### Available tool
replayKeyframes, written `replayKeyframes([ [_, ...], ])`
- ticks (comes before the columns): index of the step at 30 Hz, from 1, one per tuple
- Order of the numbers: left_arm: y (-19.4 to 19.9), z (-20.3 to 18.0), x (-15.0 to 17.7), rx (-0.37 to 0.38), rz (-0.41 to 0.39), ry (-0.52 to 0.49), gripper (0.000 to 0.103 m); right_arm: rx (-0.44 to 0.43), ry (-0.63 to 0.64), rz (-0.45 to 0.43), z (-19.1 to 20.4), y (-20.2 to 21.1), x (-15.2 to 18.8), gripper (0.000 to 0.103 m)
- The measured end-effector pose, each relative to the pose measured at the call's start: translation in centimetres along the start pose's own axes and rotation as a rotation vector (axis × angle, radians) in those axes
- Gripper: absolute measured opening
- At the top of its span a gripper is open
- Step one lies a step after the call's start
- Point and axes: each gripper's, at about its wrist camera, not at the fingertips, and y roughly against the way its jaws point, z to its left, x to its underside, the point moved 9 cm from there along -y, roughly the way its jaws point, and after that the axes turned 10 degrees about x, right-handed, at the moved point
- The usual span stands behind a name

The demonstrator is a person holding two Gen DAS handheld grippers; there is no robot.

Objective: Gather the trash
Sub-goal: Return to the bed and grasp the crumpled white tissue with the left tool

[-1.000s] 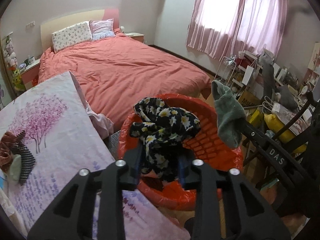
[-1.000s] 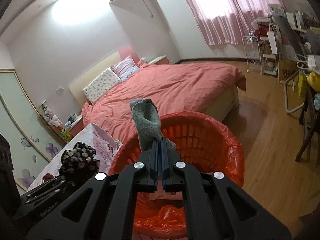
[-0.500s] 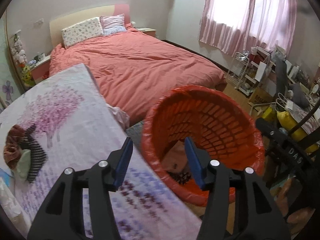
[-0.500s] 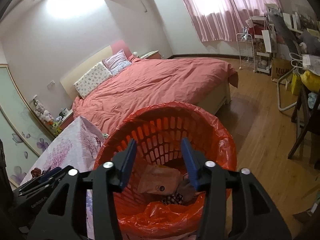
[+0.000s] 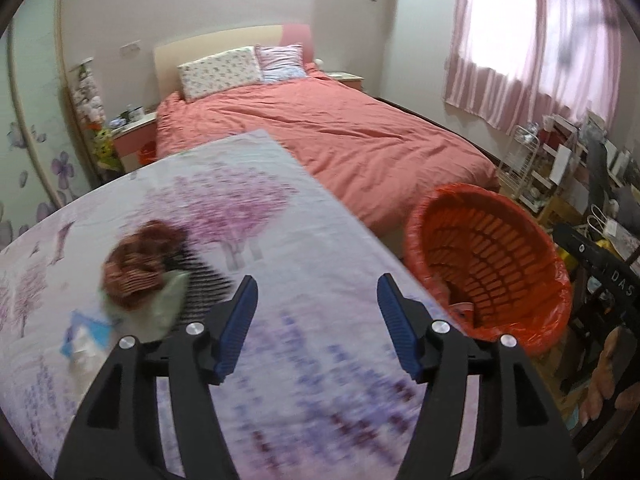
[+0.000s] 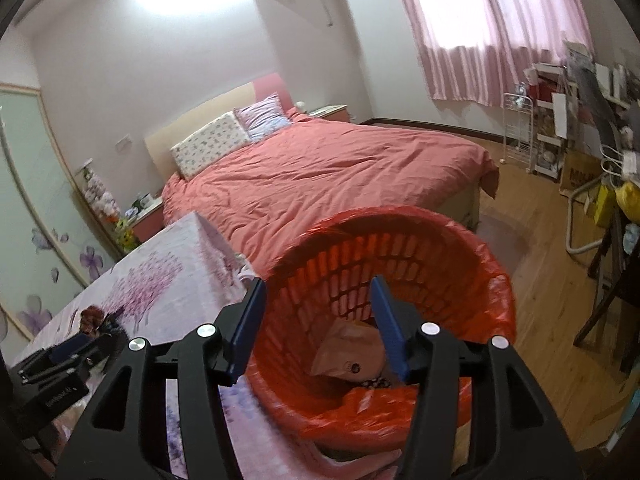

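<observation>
An orange basket lined with a red bag [image 6: 492, 280] stands beside the table; it also shows in the left wrist view [image 5: 532, 248]. Inside lie a brown paper bag [image 6: 348, 348] and a bit of dark floral cloth [image 6: 374, 380]. My right gripper [image 6: 318, 320] is open and empty above the basket mouth. My left gripper [image 5: 314, 320] is open and empty over the table with the floral cloth [image 5: 248, 240]. A pile of rags [image 5: 144, 268], reddish-brown, striped and pale green, lies on the table left of the left gripper. A blue and white packet [image 5: 86, 336] lies beside it.
A bed with a coral cover [image 5: 332, 136] stands beyond the table and basket. Cluttered shelves and a wire rack [image 6: 520, 132] line the right wall under pink curtains. A dark chair [image 6: 612, 292] stands on the wood floor at right.
Both grippers opened and dropped the floral cloth and the grey-green sock into the basket. The left gripper then swung left over the table, towards the rag pile.
</observation>
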Motion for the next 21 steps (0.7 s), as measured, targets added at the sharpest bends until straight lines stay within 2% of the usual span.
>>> replayKeyframes([
  [6, 3.8, 5.2, 1.3, -0.065, -0.035, 0.045, 0.066, -0.046, 0.068, 0.005, 3.4, 1.3, 1.3, 0.059],
  [13, 8.6, 12.9, 4.6, -0.172, -0.062, 0.112, 0.068, -0.109, 0.157, 0.018, 8.1, 2.7, 3.6, 0.061],
  [16, 9.0, 15.4, 6.4, -0.181, -0.035, 0.161, 0.068, -0.133, 0.186, 0.037, 10.1, 3.0, 4.8, 0.061],
  [21, 7.6, 16.2, 8.6, -0.140, 0.013, 0.223, 0.068, -0.162, 0.240, 0.056, 12.6, 3.6, 6.5, 0.061],
])
